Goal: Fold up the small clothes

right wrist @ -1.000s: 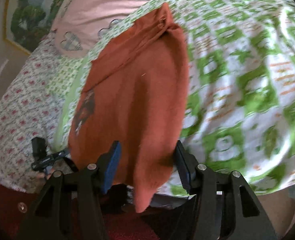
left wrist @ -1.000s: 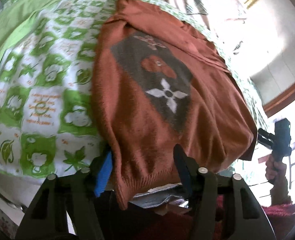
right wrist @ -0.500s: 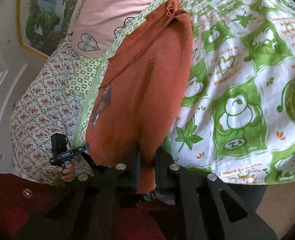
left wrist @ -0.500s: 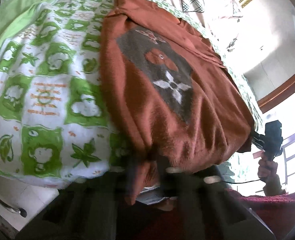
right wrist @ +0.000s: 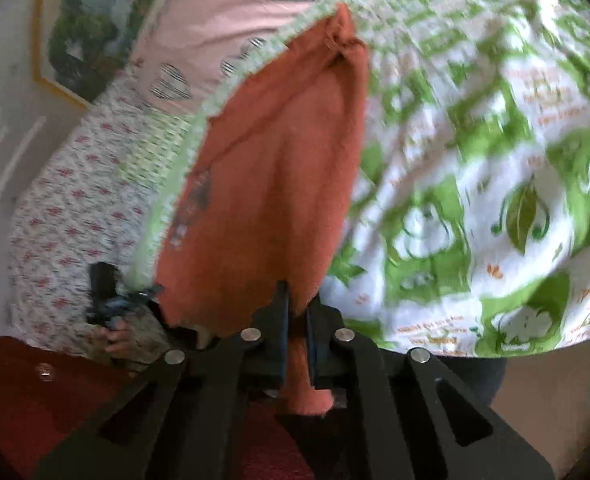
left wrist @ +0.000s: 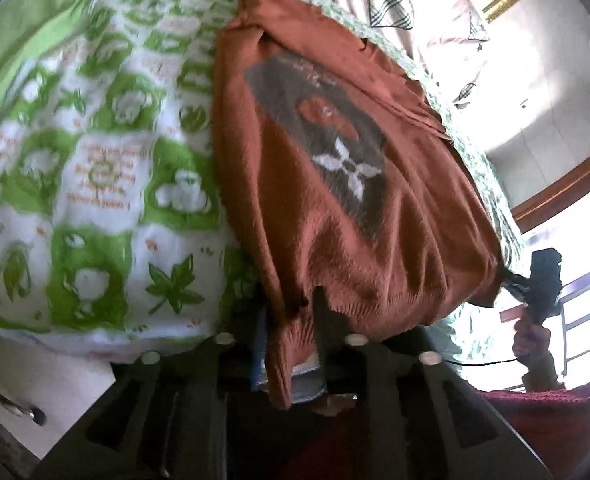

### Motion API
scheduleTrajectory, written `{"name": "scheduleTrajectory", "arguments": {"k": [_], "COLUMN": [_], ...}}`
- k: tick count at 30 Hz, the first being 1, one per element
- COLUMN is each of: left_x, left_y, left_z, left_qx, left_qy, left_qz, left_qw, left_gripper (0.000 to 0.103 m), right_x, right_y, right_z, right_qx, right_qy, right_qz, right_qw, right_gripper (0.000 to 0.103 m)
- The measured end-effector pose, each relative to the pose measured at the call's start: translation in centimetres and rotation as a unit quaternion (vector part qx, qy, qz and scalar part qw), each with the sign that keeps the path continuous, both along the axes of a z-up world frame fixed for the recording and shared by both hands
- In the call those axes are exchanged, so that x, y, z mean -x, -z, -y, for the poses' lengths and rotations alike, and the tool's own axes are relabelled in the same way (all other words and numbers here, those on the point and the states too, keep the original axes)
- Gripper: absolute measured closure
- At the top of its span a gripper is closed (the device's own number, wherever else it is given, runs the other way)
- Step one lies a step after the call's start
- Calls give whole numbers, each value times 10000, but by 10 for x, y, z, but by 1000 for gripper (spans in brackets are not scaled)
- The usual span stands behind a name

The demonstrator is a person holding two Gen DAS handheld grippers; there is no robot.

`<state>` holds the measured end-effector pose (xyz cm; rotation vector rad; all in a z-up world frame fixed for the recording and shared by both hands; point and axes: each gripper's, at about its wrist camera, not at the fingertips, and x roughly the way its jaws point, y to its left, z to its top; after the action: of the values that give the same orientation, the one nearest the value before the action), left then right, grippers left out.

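Now the sweater (left wrist: 335,184) lies flat on the bedspread (left wrist: 107,184) (green and white), hem hanging over the near edge, where the left gripper (left wrist: 291,312), jaws just reopening slightly, pinches one hem corner and the right gripper (right wrist: 297,320) is clamped on the other.

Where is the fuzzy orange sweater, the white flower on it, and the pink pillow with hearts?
fuzzy rust-orange sweater (left wrist: 335,240), left wrist view, lower front.
white flower patch (left wrist: 345,166), left wrist view, flower's centre.
pink heart-print pillow (right wrist: 223,12), right wrist view, plain pink cloth.
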<state>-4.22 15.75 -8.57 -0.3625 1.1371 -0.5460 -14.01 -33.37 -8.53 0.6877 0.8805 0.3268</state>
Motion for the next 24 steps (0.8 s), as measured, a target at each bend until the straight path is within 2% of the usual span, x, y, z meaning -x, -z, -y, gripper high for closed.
{"name": "scheduleTrajectory", "arguments": {"k": [1,4,5,6,10,14,19,24], "left_x": [1,3,4,6,12,5,-21,-76], "left_y": [3,3,1,-3,-24,-57,-100,-130], "left_z": [0,7,10,12,0,-12,-19,-14], "left_qx": [40,-38,-112,-98,355,809,1076,1175], "left_qy": [14,182,262,344,159,-140,-338,-529], "left_qz": [-38,64,161,251,527,911,1435,1874], "left_qw": [10000,9998,9995,9990,9979,9925,9832,9738], "left_gripper": [71,73,94,99,99,100,100,100], "right_x": [-2,-2,-2,-1,8,1,-34,-90], "right_y": [4,6,5,2,-18,-47,-82,-109], "right_z": [0,0,-1,-2,5,10,16,31], "right_qx": [-51,-125,-101,-140,-558,-856,-916,-813], "right_qy": [-6,12,-19,-76,-43,43,147,326], "right_qz": [-40,22,42,92,530,1074,1562,1816], "right_qw": [10000,9999,9999,9998,9970,9905,9834,9795], "right_gripper": [92,92,92,94,96,96,96,96]}}
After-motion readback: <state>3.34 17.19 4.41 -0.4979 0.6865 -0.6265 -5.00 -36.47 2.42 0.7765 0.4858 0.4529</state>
